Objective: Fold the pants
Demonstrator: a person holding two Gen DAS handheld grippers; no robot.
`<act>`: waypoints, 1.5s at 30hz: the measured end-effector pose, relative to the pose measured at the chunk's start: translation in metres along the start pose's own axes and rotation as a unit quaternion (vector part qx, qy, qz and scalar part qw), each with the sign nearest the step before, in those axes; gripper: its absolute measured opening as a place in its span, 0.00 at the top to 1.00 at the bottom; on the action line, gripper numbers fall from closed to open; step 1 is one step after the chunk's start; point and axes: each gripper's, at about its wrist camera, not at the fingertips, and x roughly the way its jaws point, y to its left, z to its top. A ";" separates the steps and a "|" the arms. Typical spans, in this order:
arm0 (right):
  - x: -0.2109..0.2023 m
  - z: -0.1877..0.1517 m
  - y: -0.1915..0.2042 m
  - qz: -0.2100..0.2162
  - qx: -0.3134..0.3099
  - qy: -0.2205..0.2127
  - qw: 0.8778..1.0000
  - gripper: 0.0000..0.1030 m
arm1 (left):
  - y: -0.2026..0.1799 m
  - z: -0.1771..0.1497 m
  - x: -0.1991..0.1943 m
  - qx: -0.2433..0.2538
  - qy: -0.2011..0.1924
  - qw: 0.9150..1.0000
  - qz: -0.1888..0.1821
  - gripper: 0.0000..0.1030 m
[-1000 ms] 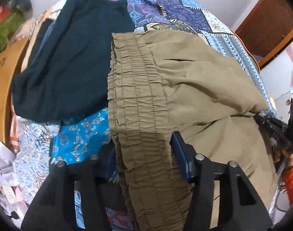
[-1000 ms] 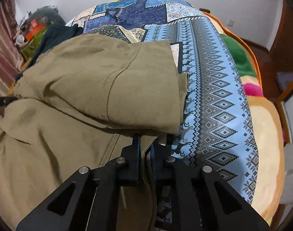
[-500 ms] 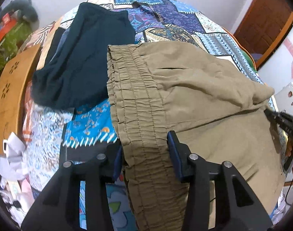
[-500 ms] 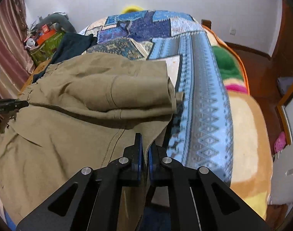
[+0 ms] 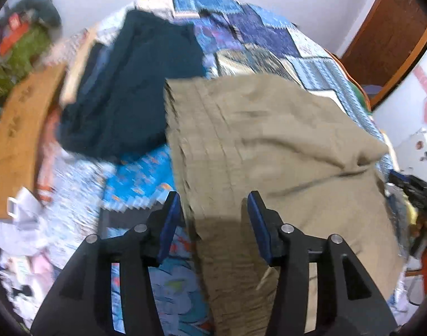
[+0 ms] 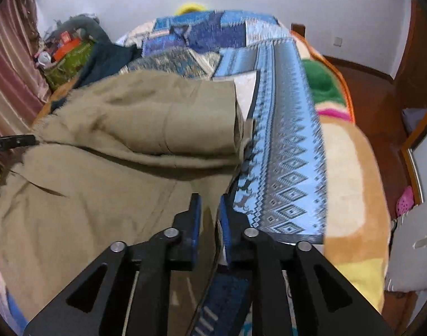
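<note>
The khaki pants (image 5: 258,140) lie folded over on the patterned bed cover, elastic waistband toward me in the left wrist view. My left gripper (image 5: 213,210) is open, its blue pads astride the waistband, which hangs loose between them. In the right wrist view the pants (image 6: 123,145) show a folded-over leg end on top. My right gripper (image 6: 210,212) stands a little open, with the pants' edge hanging between its pads.
A dark teal garment (image 5: 135,89) lies on the bed left of the pants. The blue patterned bedspread (image 6: 286,145) runs to the right, with a plush blanket (image 6: 350,184) over the bed edge. A wooden board (image 5: 17,128) and clutter stand at the left.
Both grippers have pulled back and up from the bed. My left jaws have widened around the waistband. My right jaws, shut on the pants' edge before, have parted a little.
</note>
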 end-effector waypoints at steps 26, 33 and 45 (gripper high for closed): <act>0.029 0.056 -0.003 0.049 -0.022 -0.046 0.997 0.96 | -0.017 0.032 0.049 0.068 0.008 0.997 0.037 0.54; 0.046 0.074 0.003 0.002 -0.051 -0.052 0.997 0.97 | -0.011 0.021 0.052 0.059 -0.014 0.997 0.038 0.59; 0.094 0.068 -0.006 -0.027 -0.041 0.034 0.998 0.96 | 0.002 0.020 0.057 0.015 -0.008 0.998 0.056 0.50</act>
